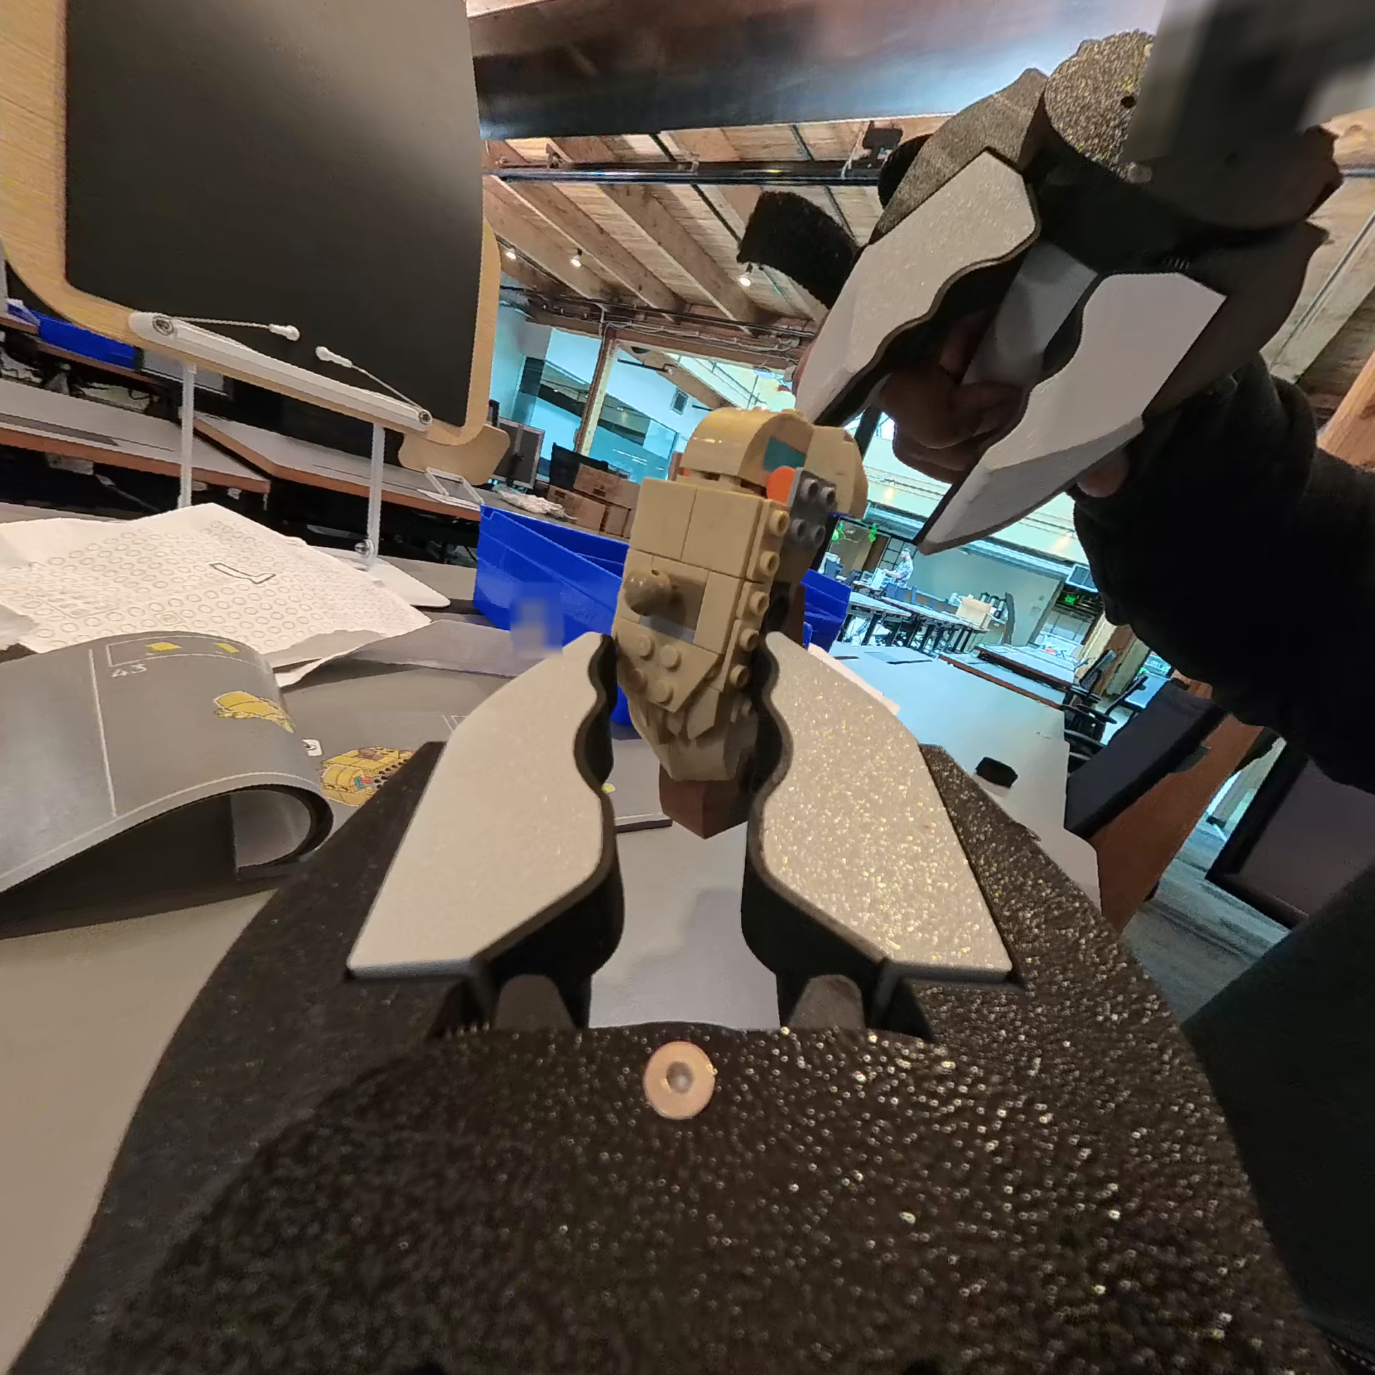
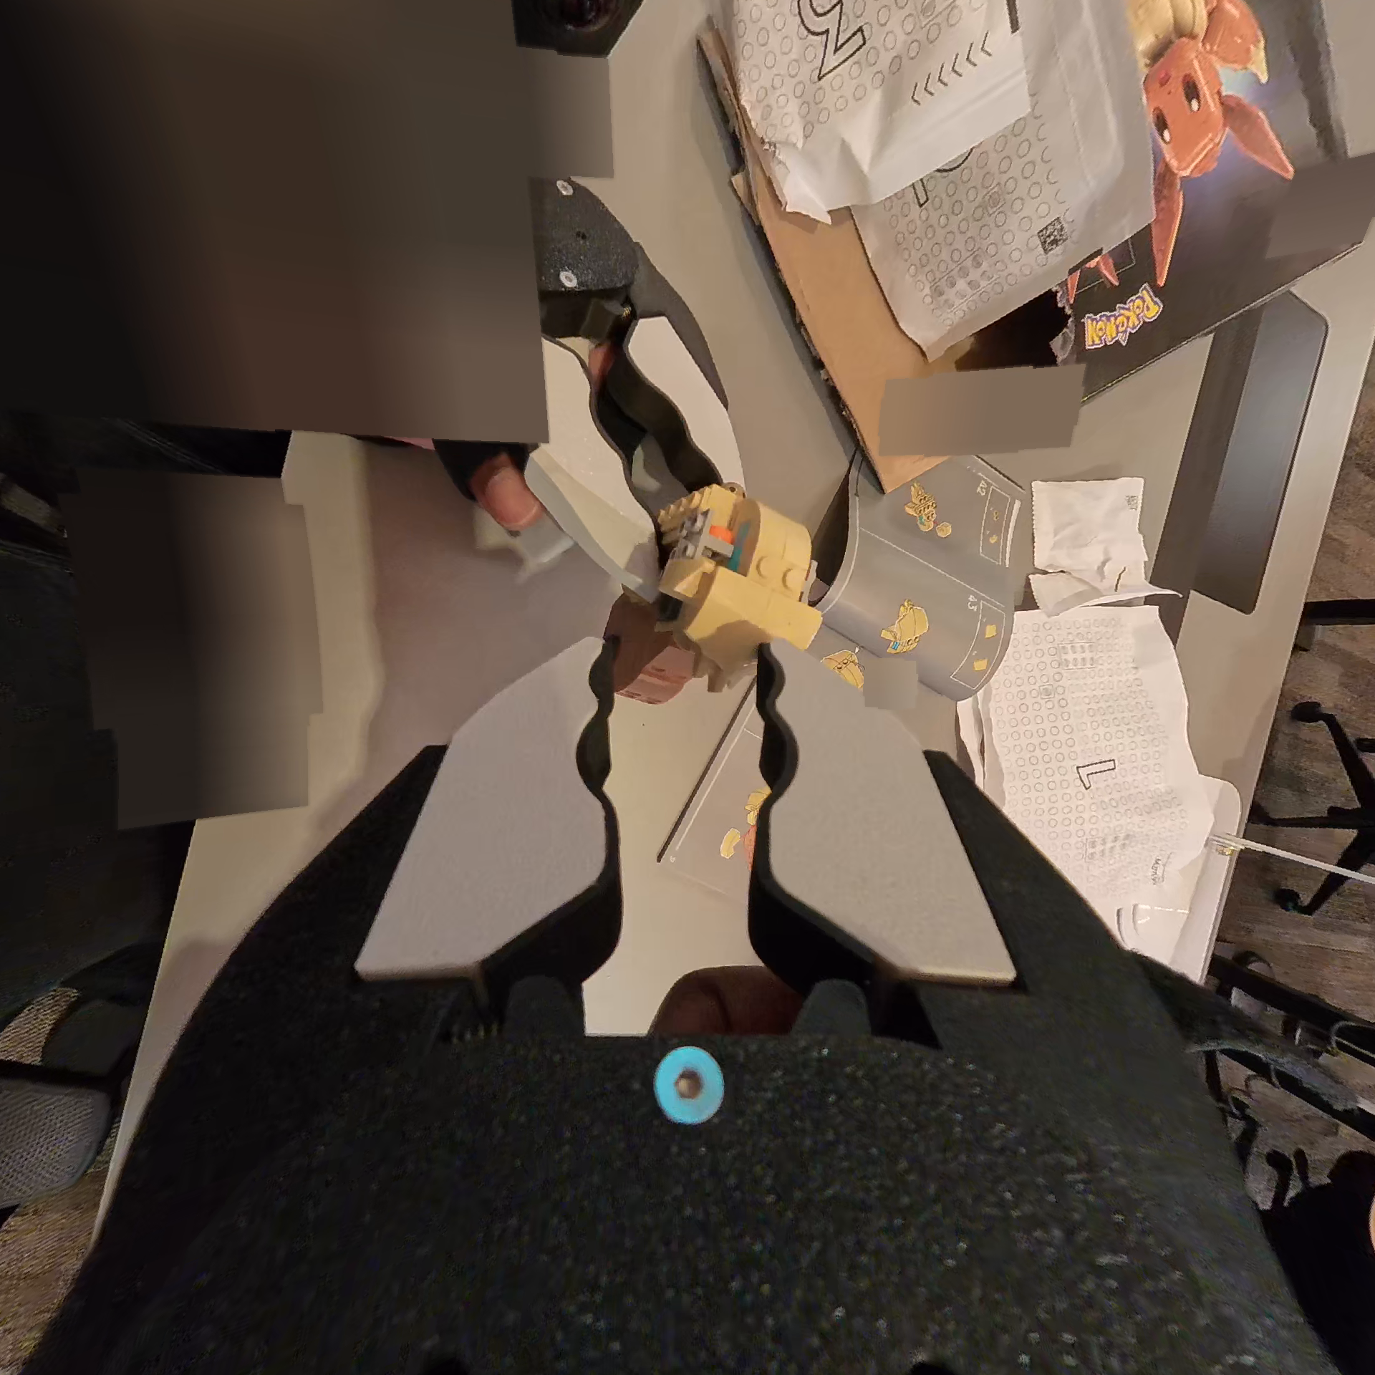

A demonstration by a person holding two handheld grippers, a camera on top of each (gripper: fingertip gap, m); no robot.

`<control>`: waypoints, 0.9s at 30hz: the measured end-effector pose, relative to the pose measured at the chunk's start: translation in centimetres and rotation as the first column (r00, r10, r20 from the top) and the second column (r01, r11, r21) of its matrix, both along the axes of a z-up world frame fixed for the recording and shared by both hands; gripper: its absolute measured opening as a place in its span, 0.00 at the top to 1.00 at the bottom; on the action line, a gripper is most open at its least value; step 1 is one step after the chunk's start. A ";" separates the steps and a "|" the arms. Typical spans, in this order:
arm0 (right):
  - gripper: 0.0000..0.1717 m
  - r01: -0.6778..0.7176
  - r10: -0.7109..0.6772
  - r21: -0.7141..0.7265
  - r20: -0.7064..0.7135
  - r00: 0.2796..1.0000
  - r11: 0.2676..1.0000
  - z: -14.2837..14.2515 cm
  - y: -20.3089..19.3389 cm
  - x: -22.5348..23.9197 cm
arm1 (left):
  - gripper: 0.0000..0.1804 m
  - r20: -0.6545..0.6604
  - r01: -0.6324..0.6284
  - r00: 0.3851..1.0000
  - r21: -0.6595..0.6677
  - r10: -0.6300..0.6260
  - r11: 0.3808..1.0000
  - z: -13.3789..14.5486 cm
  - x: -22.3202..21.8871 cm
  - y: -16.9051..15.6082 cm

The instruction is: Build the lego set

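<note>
- Left wrist view, left of frame: an open instruction booklet with a curled grey page is seen on the grey table; torn white paper bags printed with circles lie behind it, below a dark board on a white stand.
- Left wrist view, centre: a blue bin is seen behind the left gripper, which is closed on a tan brick model. Both pads are pressed against its lower sides; the model stands upright above the fingertips, with a brown part at its base.
- Left wrist view, upper right: the right gripper is seen pointing down at the model, one fingertip at the model's top, the other well clear to the right; its jaws are parted and nothing is held.
- Right wrist view, centre: the same model is shown just beyond the right gripper's spread fingertips, clamped by the far gripper.
- Right wrist view, right of frame: the booklet, paper bags, brown cardboard and a printed box are seen on the table.
</note>
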State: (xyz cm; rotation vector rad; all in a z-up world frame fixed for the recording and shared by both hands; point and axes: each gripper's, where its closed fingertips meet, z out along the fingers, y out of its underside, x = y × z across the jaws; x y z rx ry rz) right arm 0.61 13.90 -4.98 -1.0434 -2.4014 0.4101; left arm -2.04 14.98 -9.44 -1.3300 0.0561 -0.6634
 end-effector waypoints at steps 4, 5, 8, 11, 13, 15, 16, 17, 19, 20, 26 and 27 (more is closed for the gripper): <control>0.78 0.005 -0.005 0.006 -0.025 1.000 1.000 0.2 0.2 -0.1 | 0.81 0.007 -0.002 1.000 0.003 0.002 1.000 0.1 -0.1 -0.1; 0.77 0.008 -0.008 0.002 -0.036 0.999 1.000 0.3 0.3 -0.1 | 0.81 0.008 -0.003 1.000 0.004 0.003 1.000 0.1 -0.1 -0.1; 0.77 0.028 -0.030 -0.033 -0.088 0.996 0.999 0.6 0.7 0.1 | 0.81 0.006 -0.005 1.000 0.004 0.005 1.000 0.1 -0.2 -0.1; 0.76 0.080 -0.100 -0.120 -0.175 0.979 0.989 0.7 1.8 0.4 | 0.81 0.007 -0.005 1.000 0.005 0.005 1.000 0.1 -0.2 -0.1; 0.77 0.106 -0.163 -0.220 -0.259 0.952 0.970 0.4 2.9 0.7 | 0.81 0.008 -0.004 1.000 0.005 0.004 1.000 0.1 -0.2 -0.1; 0.78 0.096 -0.223 -0.348 -0.344 0.912 0.932 -0.1 3.7 1.1 | 0.81 0.006 -0.004 1.000 0.006 0.003 1.000 0.1 -0.1 -0.1; 0.79 0.073 -0.254 -0.426 -0.385 0.887 0.902 -0.4 4.0 1.4 | 0.81 0.006 -0.003 1.000 0.006 0.003 1.000 0.1 -0.1 -0.1; 0.81 0.044 -0.293 -0.507 -0.422 0.858 0.861 -0.6 4.3 1.7 | 0.81 0.005 -0.003 1.000 0.006 0.003 1.000 0.1 -0.1 -0.1; 0.86 -0.018 -0.379 -0.645 -0.472 0.796 0.764 -1.0 5.1 2.2 | 0.81 0.005 -0.003 1.000 0.005 0.003 1.000 0.1 -0.1 -0.1; 0.89 -0.049 -0.413 -0.685 -0.492 0.766 0.727 -1.3 5.7 2.5 | 0.81 0.005 -0.003 1.000 0.005 0.003 1.000 0.1 -0.1 -0.1; 0.96 -0.100 -0.460 -0.714 -0.544 0.701 0.693 -4.5 7.2 3.5 | 0.81 0.005 -0.004 1.000 -0.002 0.004 1.000 0.0 -0.1 0.0; 0.97 -0.091 -0.447 -0.695 -0.550 0.705 0.713 -4.9 7.1 3.6 | 0.81 0.004 -0.004 1.000 -0.003 0.004 1.000 0.0 -0.1 0.0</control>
